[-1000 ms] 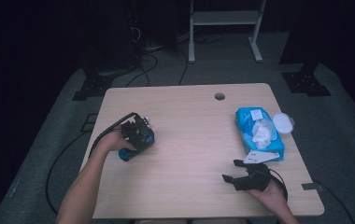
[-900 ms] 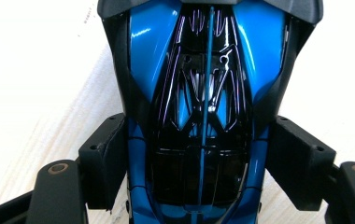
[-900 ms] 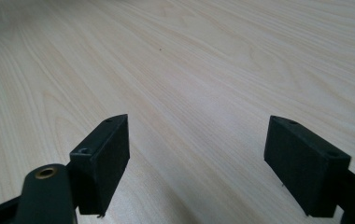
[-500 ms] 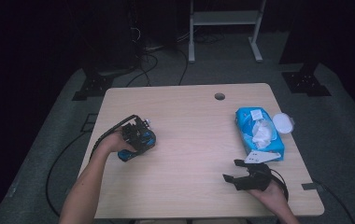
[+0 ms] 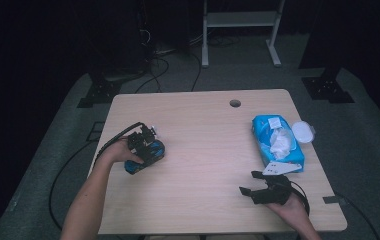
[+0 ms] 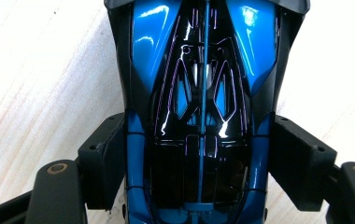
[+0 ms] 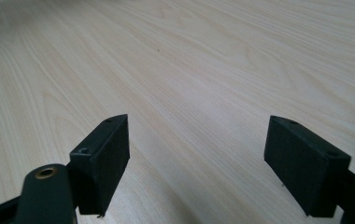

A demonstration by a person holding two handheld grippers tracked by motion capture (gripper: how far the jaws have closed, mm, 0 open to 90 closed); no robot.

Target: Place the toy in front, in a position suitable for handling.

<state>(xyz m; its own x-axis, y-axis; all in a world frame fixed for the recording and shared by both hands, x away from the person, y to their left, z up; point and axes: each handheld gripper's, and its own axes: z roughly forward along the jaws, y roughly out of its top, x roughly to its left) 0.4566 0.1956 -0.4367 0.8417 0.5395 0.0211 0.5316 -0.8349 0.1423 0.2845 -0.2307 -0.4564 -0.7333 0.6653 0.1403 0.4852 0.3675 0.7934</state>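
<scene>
While our left gripper [image 5: 145, 148] clamps the blue toy car [image 6: 203, 112] across its waist, we keep it low over the table [image 5: 203, 135] at about nine o'clock from the table's middle. In the left gripper view both pads [image 6: 103, 161] press flat against the car's flanks, one on each side, with the glossy roof and nose running straight up between them. We judge that this grip at the narrow midsection is chosen on purpose: the body flares out above the pads, so the car cannot easily slide forward out of the hold. In the high view the car [image 5: 140, 162] sits under the hand, and we cannot tell whether its wheels touch the wood or hang just above it.

Our right gripper [image 5: 258, 191] waits at about five o'clock, near the table's front edge, its jaws spread wide with nothing but bare wood between them. It points toward the middle — free, we judge, to take part once it is needed.

At three o'clock lies a blue wipes pack [image 5: 278, 145], its flap up and a white wipe poking out, with a white lid [image 5: 303, 131] just beside its far corner. Both sit well apart from the car, within easy reach of our right side — a sensible layout if a wipe is to be drawn next, though that is only our guess.
</scene>
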